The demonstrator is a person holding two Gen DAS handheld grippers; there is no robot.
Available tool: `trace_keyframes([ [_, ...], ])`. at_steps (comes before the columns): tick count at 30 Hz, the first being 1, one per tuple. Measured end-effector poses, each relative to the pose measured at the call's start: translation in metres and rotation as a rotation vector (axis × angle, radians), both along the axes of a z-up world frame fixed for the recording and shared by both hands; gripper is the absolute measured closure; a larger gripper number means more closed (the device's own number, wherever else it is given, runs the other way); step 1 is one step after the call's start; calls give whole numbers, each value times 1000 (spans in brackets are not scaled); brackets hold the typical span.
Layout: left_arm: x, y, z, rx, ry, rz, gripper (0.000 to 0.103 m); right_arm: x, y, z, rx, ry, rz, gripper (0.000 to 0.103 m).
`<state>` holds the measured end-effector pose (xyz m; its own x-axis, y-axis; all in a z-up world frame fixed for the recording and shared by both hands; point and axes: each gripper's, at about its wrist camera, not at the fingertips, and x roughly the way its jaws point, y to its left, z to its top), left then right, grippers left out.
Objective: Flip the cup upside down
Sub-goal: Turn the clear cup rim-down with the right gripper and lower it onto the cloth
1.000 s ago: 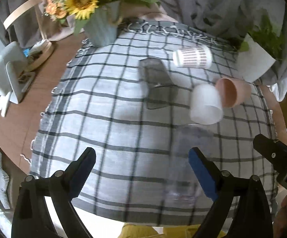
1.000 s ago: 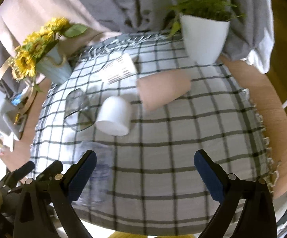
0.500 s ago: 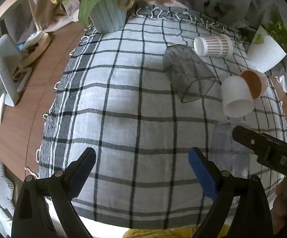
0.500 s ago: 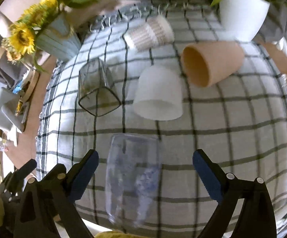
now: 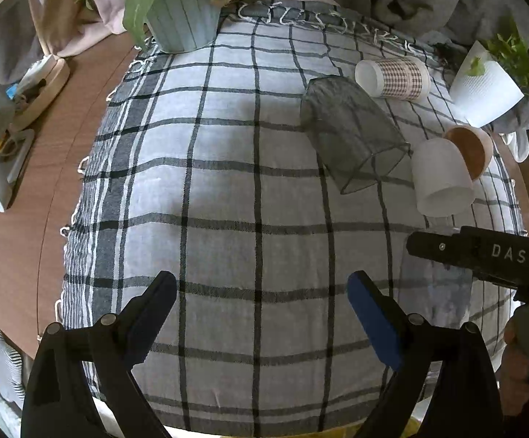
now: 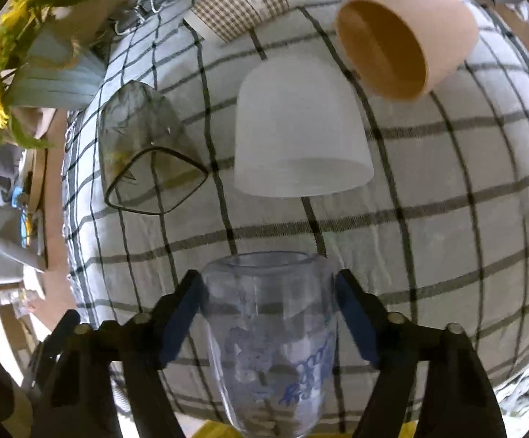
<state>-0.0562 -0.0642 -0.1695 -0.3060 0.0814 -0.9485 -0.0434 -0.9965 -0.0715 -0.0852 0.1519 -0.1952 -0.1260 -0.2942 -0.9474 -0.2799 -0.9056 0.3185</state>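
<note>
A clear plastic cup with blue print [image 6: 269,343] lies on its side on the checked cloth near the front edge, its mouth facing away. My right gripper [image 6: 268,292] has closed around it, a blue pad touching each side. In the left wrist view the same cup [image 5: 434,292] shows under the right gripper's black finger. My left gripper [image 5: 260,306] is open and empty above the cloth, left of that cup.
Other cups lie on their sides behind: a frosted white one [image 6: 297,135], a tan one [image 6: 406,40], a smoky glass [image 6: 144,153], a checked paper cup [image 6: 242,0]. A sunflower vase [image 5: 180,14] and a white plant pot [image 5: 483,84] stand at the back.
My right gripper has moved forward and down onto the clear cup and closed on its sides. My left gripper has drifted closer to the cloth, still open.
</note>
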Motion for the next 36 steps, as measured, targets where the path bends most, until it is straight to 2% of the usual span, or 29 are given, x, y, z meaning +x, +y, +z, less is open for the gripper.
trace_keyframes([
  [6,-1,0,0,12,1,-22,7,2,-3,9,22,35,-5,31],
  [13,-1,4,3,17,10,-51,7,14,-10,56,135,211,45,31],
  [18,-1,3,5,5,25,-52,7,20,-10,75,172,314,38,32],
  [23,0,1,7,8,38,-38,7,26,-20,83,201,373,68,32],
  [26,-1,-1,7,-15,48,-24,7,36,-28,87,228,430,86,32],
  [28,-1,-2,6,-20,44,-27,7,38,-36,82,275,427,110,31],
  [36,2,-10,7,-36,52,9,7,38,-45,80,310,456,133,31],
])
